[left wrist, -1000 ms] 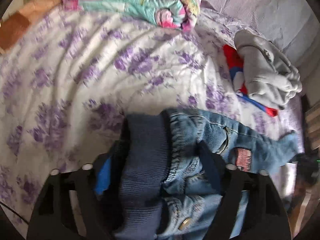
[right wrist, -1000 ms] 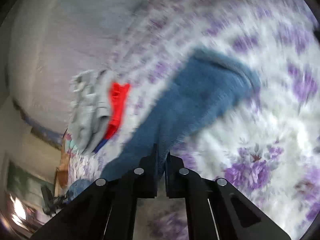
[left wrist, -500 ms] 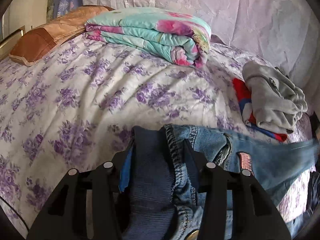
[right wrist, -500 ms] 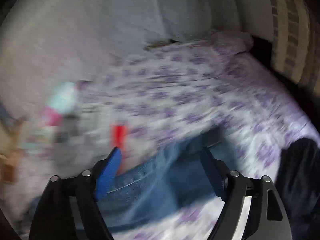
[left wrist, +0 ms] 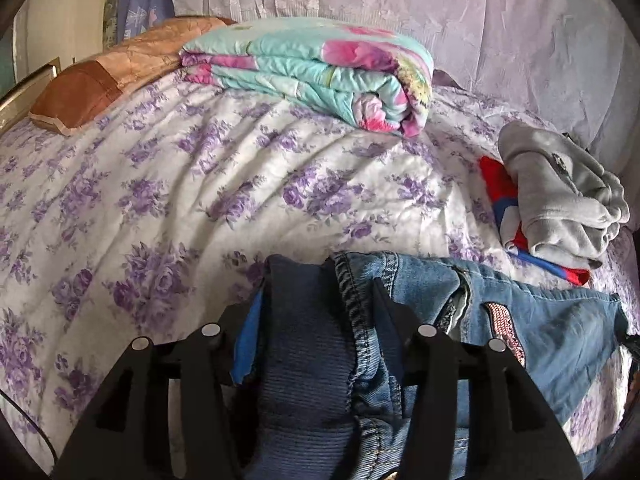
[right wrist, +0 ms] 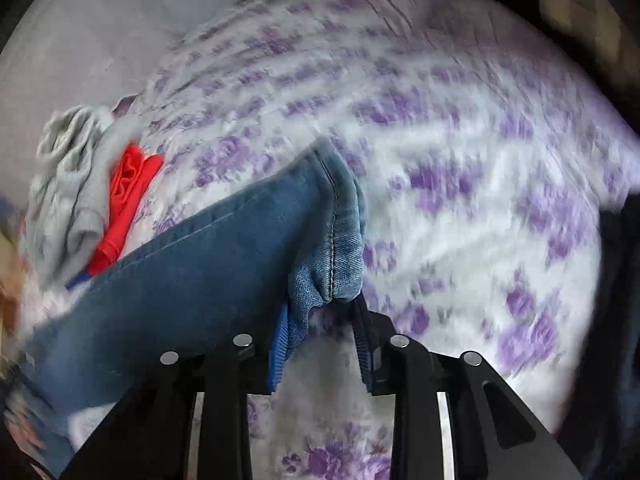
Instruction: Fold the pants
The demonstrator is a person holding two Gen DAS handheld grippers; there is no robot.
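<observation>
Blue denim pants (left wrist: 532, 320) with a dark blue ribbed waistband (left wrist: 304, 344) lie on the flowered bedspread (left wrist: 168, 184). In the left wrist view my left gripper (left wrist: 316, 320) is shut on the waistband end, its blue-padded fingers (left wrist: 246, 344) on either side of the bunched fabric. In the right wrist view my right gripper (right wrist: 320, 332) has the cuff of a pants leg (right wrist: 332, 256) between its partly closed fingers, and the leg (right wrist: 192, 264) stretches away to the left over the bed.
A folded turquoise and pink quilt (left wrist: 320, 68) sits at the back of the bed. A grey sweatshirt (left wrist: 560, 192) on a red and blue garment (left wrist: 500, 184) lies at the right. A brown pillow (left wrist: 88, 92) is at the far left. A lilac curtain (left wrist: 440, 8) hangs behind.
My left gripper has lifted slightly with the waistband. My right gripper opened, swung quickly over the bed, and now sits around the leg cuff.
</observation>
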